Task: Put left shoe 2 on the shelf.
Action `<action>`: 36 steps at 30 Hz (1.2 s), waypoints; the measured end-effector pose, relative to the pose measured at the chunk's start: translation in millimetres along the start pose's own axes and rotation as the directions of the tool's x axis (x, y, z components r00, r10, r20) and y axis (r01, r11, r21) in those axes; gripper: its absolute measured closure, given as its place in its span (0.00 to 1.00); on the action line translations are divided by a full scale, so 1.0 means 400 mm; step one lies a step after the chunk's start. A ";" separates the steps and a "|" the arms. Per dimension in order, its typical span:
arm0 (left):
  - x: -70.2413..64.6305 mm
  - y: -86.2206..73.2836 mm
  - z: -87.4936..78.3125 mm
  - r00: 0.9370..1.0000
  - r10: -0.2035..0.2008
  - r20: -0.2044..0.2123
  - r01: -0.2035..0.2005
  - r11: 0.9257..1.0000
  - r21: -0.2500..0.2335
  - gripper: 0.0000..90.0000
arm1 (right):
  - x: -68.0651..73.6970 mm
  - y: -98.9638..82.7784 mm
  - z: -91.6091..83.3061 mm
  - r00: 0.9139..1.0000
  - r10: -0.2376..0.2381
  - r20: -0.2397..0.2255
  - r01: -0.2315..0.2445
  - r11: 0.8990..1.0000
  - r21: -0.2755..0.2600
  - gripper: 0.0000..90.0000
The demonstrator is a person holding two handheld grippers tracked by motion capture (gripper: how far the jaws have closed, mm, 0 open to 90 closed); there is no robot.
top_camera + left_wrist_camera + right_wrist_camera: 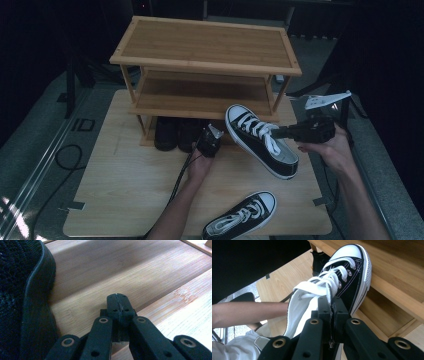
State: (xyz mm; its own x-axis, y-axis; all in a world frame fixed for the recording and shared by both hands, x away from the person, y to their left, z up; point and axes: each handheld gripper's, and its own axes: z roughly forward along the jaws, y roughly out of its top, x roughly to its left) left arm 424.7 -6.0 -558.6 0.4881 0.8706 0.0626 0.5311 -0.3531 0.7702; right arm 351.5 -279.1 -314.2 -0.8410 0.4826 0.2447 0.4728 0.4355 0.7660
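Sneaker (260, 140) is up off the table, clamped in my right tongs (279, 132): jaws pinched together on its side wall by the laces, seen in the right gripper view (333, 312). Toe points away from the right tongs toward the rack (205, 65), white toe cap (348, 251) level with the middle shelf edge and overlapping it.

Left tongs (212, 137) sit low, left of the held sneaker, at the front of the rack's bottom shelf. Jaws together, nothing between them (119, 307). Their tips hover just over the bottom shelf board (130, 270). Black shoes (172, 132) are on that shelf just left of the left tongs; one fills the left edge of the left gripper view (22, 302), near the jaws, not touching.

Second sneaker (242, 215) lies on the table (120, 190) near the front edge, well behind both tongs, between my forearms.
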 end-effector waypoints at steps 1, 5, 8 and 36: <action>0.000 0.000 0.000 1.000 0.000 0.000 0.000 1.000 0.000 1.00 | 0.000 0.004 0.001 1.000 -0.001 0.001 0.001 1.000 0.001 0.98; -0.001 0.000 0.000 1.000 -0.002 0.000 0.002 1.000 -0.001 1.00 | 0.000 0.020 0.006 1.000 -0.003 0.006 0.003 1.000 -0.003 0.98; -0.001 0.000 0.000 1.000 -0.002 -0.001 0.002 1.000 -0.001 1.00 | -0.002 0.030 0.012 1.000 0.000 0.011 0.000 1.000 -0.012 0.98; 0.000 0.000 0.000 1.000 -0.008 0.000 0.008 1.000 -0.001 1.00 | -0.037 0.099 0.100 0.995 0.074 0.068 -0.070 0.996 -0.064 0.98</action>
State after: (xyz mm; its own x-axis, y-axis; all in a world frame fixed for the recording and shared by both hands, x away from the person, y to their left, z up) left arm 424.4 -6.0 -558.7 0.4835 0.8735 0.0567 0.5340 -0.3457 0.7715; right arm 393.4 -238.7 -311.2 -0.7837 0.5642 0.2599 0.5127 0.3514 0.7833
